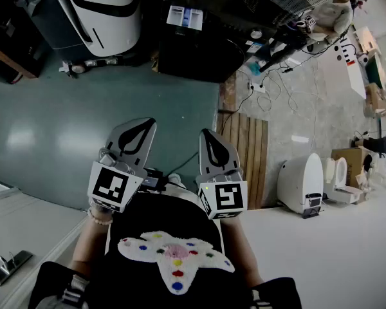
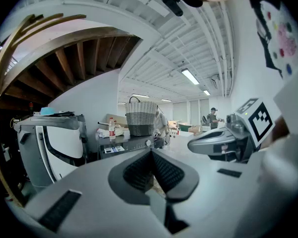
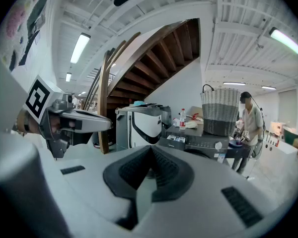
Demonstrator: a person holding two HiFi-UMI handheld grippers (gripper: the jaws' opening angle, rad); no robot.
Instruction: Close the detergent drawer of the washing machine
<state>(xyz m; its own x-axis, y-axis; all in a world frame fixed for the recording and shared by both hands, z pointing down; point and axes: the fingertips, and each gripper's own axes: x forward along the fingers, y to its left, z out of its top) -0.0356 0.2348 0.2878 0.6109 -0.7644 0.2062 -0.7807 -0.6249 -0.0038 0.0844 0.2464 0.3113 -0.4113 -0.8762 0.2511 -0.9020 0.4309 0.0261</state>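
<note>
Held at the person's chest, left gripper (image 1: 141, 126) and right gripper (image 1: 210, 136), jaws together and empty, sit well apart from the washing machine (image 1: 193, 53); the approach looks unstarted, so nearing its detergent drawer (image 1: 184, 17) likely comes next.

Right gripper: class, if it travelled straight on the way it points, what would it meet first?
Nothing close: bare floor lies ahead of the shut right gripper. The first thing in line is probably the dark washing machine, though depth is hard to judge.
</note>
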